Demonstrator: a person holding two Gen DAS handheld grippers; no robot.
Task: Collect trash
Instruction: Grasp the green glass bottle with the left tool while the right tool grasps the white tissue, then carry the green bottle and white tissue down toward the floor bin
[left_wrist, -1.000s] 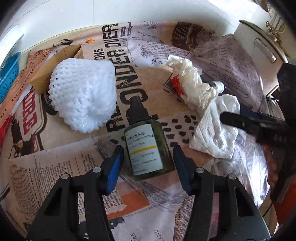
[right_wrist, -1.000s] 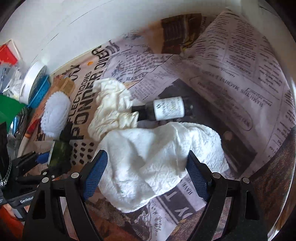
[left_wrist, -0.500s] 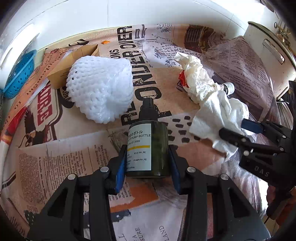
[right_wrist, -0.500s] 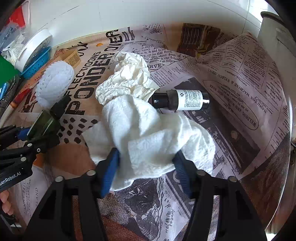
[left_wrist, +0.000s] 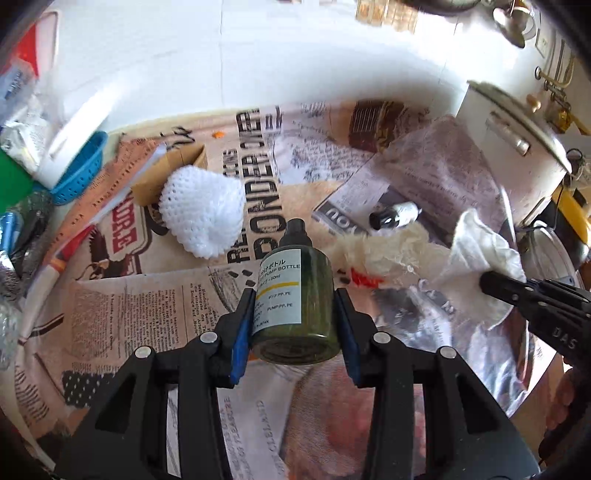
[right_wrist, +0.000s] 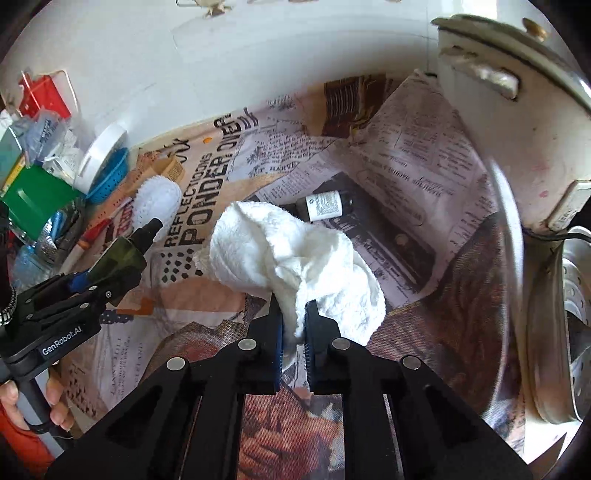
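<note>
Clamped between the pads of the left gripper, a dark green pump bottle is held clear of the newspaper-covered table, its nozzle pointing away. A crumpled white paper towel is pinched in the nearly closed jaws of the right gripper, lifted above the table. A small labelled bottle is left lying on the newspaper behind it.

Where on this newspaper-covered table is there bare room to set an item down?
Free: the near-left newsprint, below the white foam net, and the patch between that net and the small bottle. Crowded: the far-left edge around the blue basket.
</note>
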